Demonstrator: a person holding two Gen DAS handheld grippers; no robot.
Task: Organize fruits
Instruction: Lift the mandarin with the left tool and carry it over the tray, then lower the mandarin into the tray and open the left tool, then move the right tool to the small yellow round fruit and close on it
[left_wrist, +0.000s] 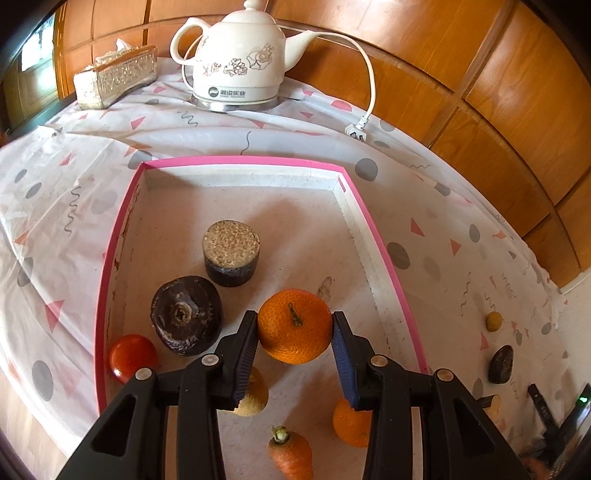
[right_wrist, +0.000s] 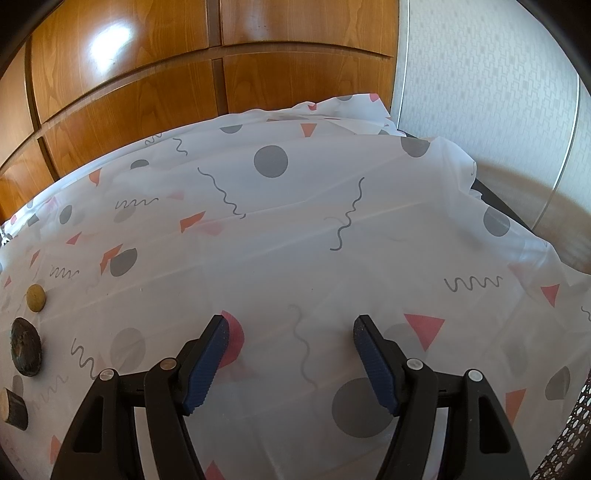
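My left gripper (left_wrist: 294, 325) is shut on an orange (left_wrist: 294, 325) and holds it above the pink-rimmed tray (left_wrist: 243, 161). In the tray lie a dark brown water chestnut (left_wrist: 185, 315), a cut dark cylinder (left_wrist: 231, 252), a red tomato (left_wrist: 132, 357), a yellow round fruit (left_wrist: 255, 397), a second orange (left_wrist: 349, 424) and a carrot (left_wrist: 291, 456). On the cloth to the right lie a small yellow fruit (left_wrist: 494, 321) (right_wrist: 36, 297), a dark chestnut (left_wrist: 501, 364) (right_wrist: 25, 352) and a cut piece (right_wrist: 13, 409). My right gripper (right_wrist: 290, 365) is open and empty above the cloth.
A white electric kettle (left_wrist: 238, 61) with its cord and plug (left_wrist: 356, 132) stands at the back, with a tissue box (left_wrist: 116, 75) to its left. Wooden cabinet doors (right_wrist: 147, 74) run behind the table. The patterned cloth (right_wrist: 295, 240) drops off at the right edge.
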